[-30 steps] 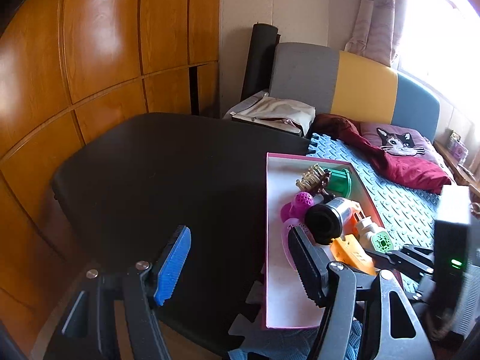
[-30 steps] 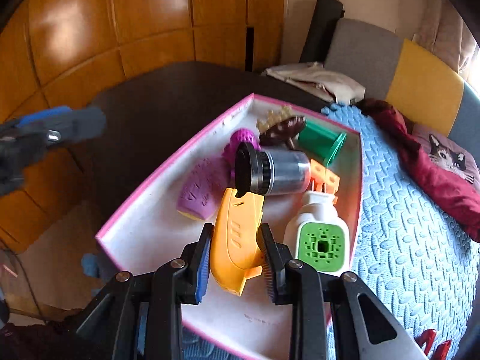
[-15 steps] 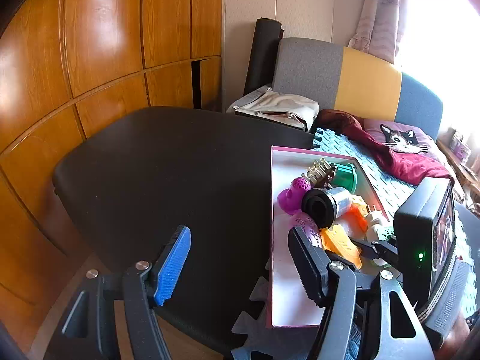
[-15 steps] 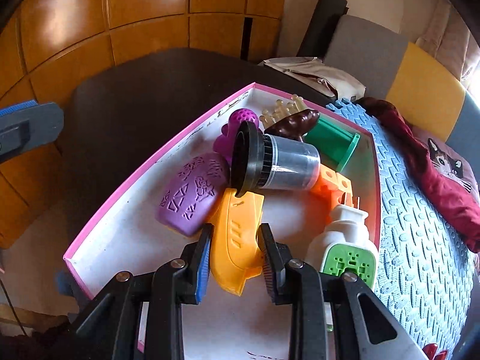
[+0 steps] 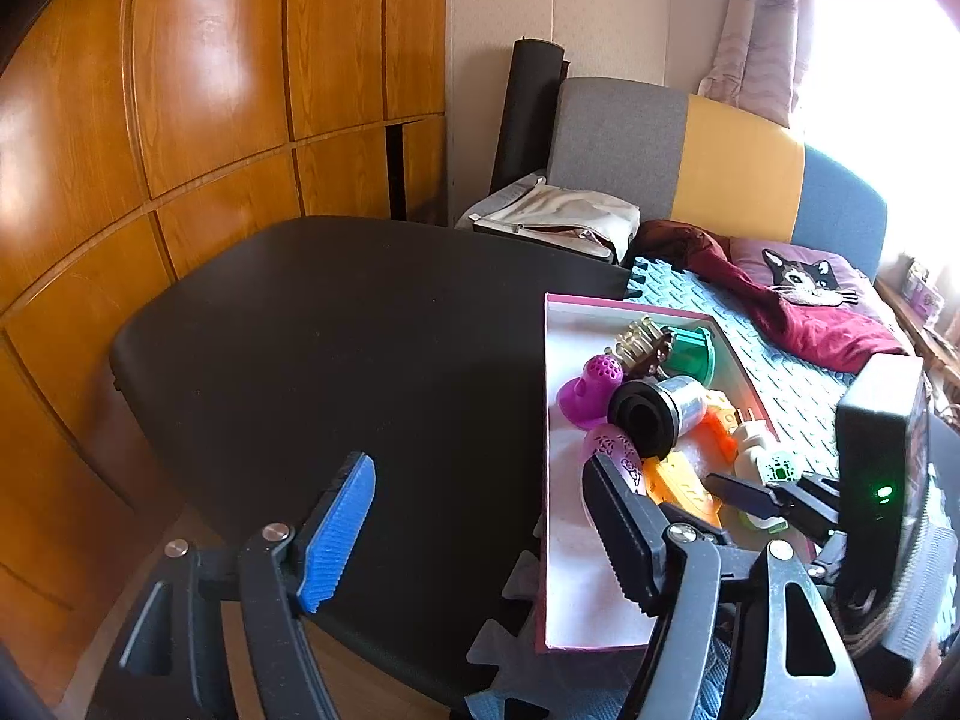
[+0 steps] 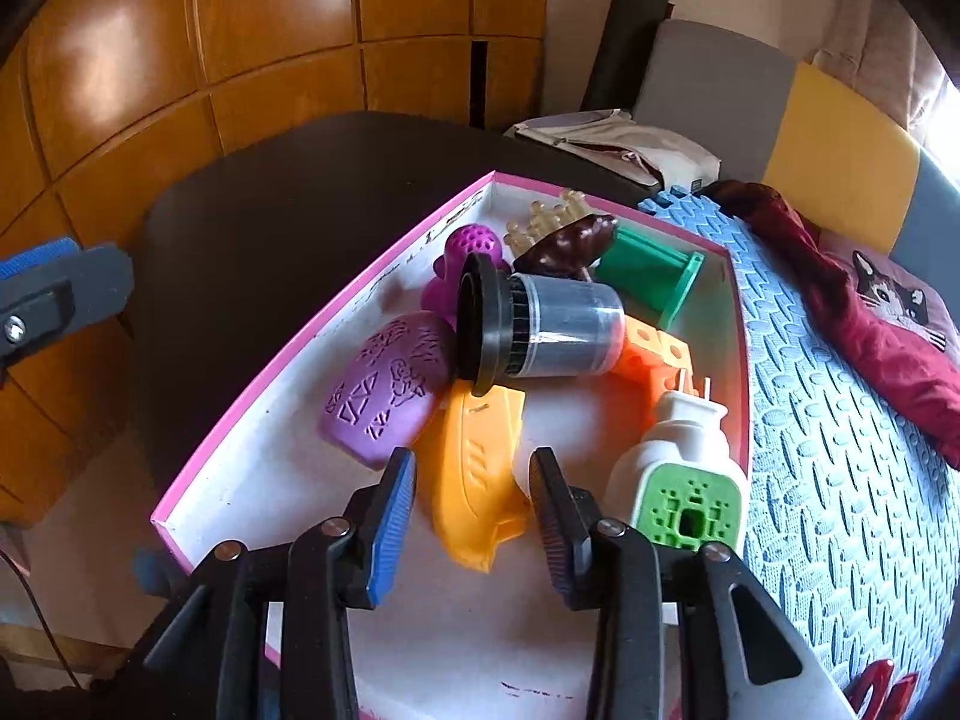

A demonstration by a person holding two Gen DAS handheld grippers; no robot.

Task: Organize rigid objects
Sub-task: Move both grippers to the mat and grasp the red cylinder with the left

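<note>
- Left hand-held gripper (image 5: 474, 534) is hovering spread over the black bench (image 5: 336, 348), lower left, gripping nothing.
- Right hand-held gripper (image 6: 471, 510), bottom centre, has just been opening; the orange toy (image 6: 474, 468) is lying loose between its fingers inside the pink-edged box (image 6: 312, 324).

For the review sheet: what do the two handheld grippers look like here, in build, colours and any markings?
Both are black plastic two-finger grippers with silver screws at the finger pivots. The left gripper has one ribbed blue pad and one black ribbed pad. The right gripper shows the same pairing: a blue pad and a dark ribbed pad. From the left wrist view, the right unit carries a black box with a green light.
</note>
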